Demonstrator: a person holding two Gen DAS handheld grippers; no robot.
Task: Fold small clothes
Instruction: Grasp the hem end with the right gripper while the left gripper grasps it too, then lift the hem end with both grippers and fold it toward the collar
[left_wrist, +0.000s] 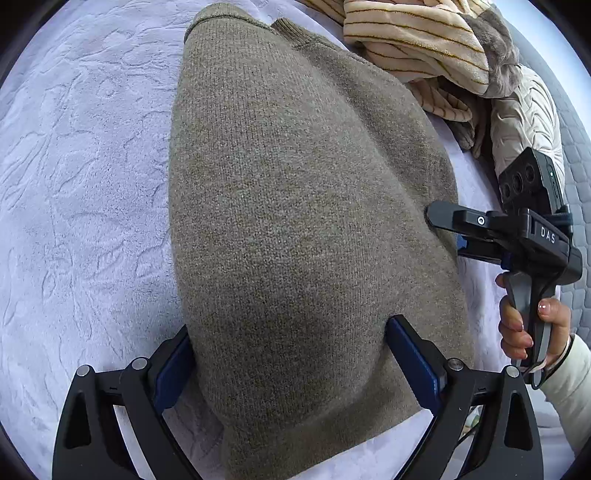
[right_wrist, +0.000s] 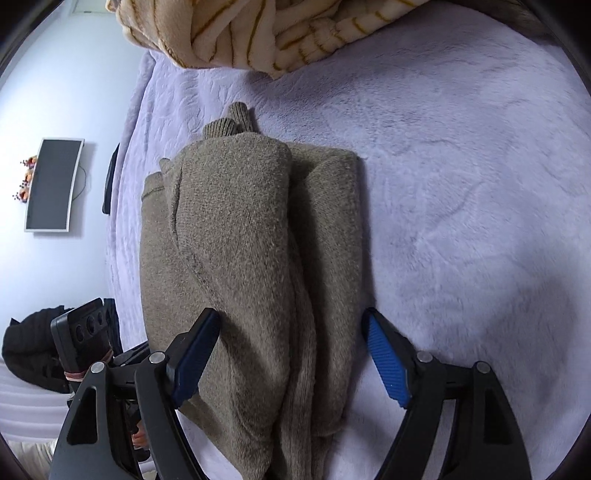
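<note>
A taupe knitted sweater (left_wrist: 303, 206) lies folded into a long, thick bundle on a bed covered by a pale lavender plush blanket (left_wrist: 85, 177). The ribbed cuffs poke out at the bundle's far end, and one folded layer overlaps another along its length. The left gripper (left_wrist: 291, 354) stands wide, its blue-padded fingers (left_wrist: 413, 362) set on either side of the sweater's near end, with the knit bulging between them; whether the pads are pressing the fabric I cannot tell. The right gripper (right_wrist: 291, 354) is also spread wide over the other side of the bundle: its left pad rests on top of the folded knit, while its right pad sits on the blanket just beside the sweater's edge, apart from it. Seen from the left wrist view, that right gripper reaches in from the side, its fingertip touching the sweater's edge, held by a hand (left_wrist: 524, 325) in a cream sleeve. Beyond the sweater sits a heap of cream fleece with mustard stripes (left_wrist: 417, 40), beside a quilted cream garment (left_wrist: 524, 122). A dark screen (right_wrist: 51, 184) hangs on the far wall
</note>
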